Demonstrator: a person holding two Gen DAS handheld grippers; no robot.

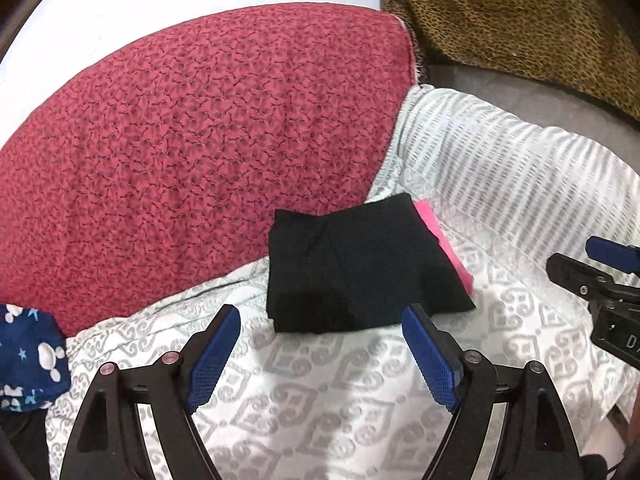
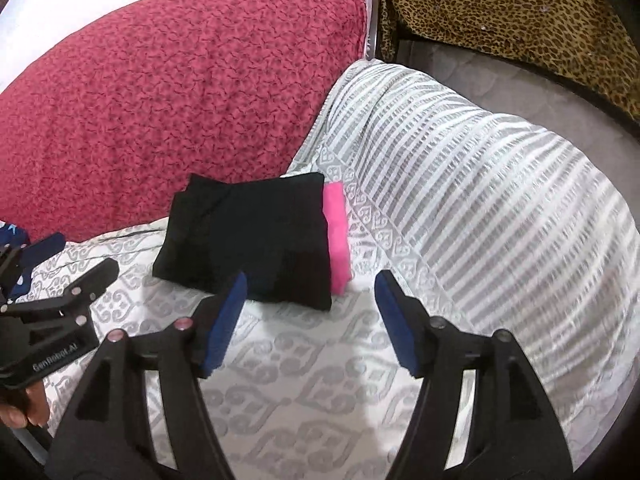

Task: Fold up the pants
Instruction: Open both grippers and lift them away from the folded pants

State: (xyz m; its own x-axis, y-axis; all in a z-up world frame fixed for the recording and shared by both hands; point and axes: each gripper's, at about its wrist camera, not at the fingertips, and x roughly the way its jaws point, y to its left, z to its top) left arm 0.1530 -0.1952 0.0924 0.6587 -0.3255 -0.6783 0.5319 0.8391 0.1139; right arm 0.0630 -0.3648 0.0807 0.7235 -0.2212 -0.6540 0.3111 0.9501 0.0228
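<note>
The black pants [image 1: 360, 268] lie folded into a flat square on the white patterned bedsheet [image 1: 304, 392], on top of a folded pink cloth [image 1: 448, 248]. They also show in the right wrist view [image 2: 256, 240] with the pink cloth [image 2: 338, 236] at their right edge. My left gripper [image 1: 320, 320] is open and empty, just short of the pants' near edge. My right gripper [image 2: 312, 284] is open and empty, at the pants' near right corner. Each gripper shows at the edge of the other's view: the right one [image 1: 588, 264], the left one [image 2: 76, 264].
A large red patterned pillow [image 1: 192, 152] lies behind and left of the pants. A white grey-striped pillow [image 2: 480, 200] lies to the right. A leopard-print cloth [image 2: 500, 12] is at the back right. A blue printed cloth [image 1: 28, 356] is at the left.
</note>
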